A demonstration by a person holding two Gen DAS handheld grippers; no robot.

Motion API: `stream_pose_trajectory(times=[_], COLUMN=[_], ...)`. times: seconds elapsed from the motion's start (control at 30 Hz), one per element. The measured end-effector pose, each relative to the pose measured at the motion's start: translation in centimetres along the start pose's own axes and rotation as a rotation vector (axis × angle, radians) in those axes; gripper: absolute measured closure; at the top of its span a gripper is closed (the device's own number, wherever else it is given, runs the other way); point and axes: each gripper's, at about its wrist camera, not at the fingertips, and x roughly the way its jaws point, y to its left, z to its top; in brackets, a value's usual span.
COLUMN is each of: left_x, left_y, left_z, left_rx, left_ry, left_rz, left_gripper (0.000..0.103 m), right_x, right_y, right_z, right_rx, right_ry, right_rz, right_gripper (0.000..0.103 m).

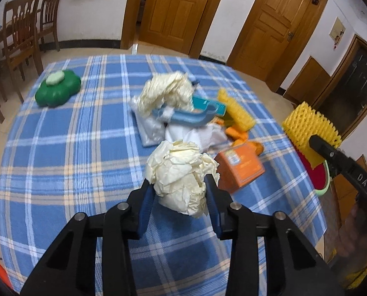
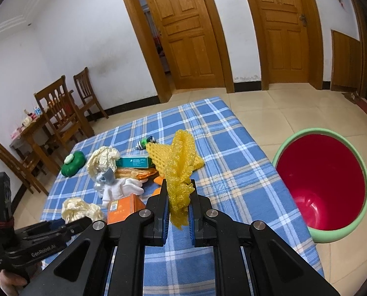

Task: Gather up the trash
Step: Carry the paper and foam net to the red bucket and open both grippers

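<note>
My left gripper [image 1: 179,185] is shut on a crumpled cream paper ball [image 1: 181,172] and holds it above the blue plaid table [image 1: 60,148]. My right gripper [image 2: 178,187] is shut on a yellow foam net [image 2: 179,170], lifted over the table; the net also shows in the left wrist view [image 1: 309,128]. A trash pile lies mid-table: another cream paper wad [image 1: 166,91], white tissue [image 1: 203,135], a teal box [image 1: 208,106], an orange box [image 1: 240,165], a second yellow net [image 1: 235,113]. A red bin with a green rim [image 2: 323,180] stands on the floor right of the table.
A green flower-shaped container [image 1: 57,88] sits at the table's far left. A small green toy [image 2: 145,144] lies at the far side. Wooden chairs [image 2: 57,113] and a side table stand by the left wall. Two wooden doors [image 2: 190,32] are behind.
</note>
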Motion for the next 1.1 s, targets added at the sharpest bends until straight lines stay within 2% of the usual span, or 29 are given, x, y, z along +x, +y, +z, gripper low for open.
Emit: stream_pose_trajectory(times=[0.27, 0.47, 0.8, 1.1], left_x=[-1.2, -0.5, 2.3, 5.7], left_y=[-2.6, -5.6, -12.0, -18.6], left_z=[2.3, 3.8, 5.5, 5.4], left_rx=[0.055, 0.108, 0.195, 0.295], left_ry=[-0.057, -0.058, -0.051, -0.014], left_rz=[-0.003, -0.019, -0.052, -0.089], left_gripper=[0.063, 0.063, 0.063, 0.063], right_x=[-1.7, -2.4, -2.7, -2.0], right_y=[-1.6, -3.9, -9.5, -15.5], right_z=[0.9, 1.3, 1.7, 0.4], right_rx=[0.013, 0.033, 0.075, 0.174], right_ry=[-0.033, -0.045, -0.041, -0.004], right_rz=[-0.017, -0.054, -0.145, -0.202], right_gripper=[0.091, 0.091, 0.091, 0.091])
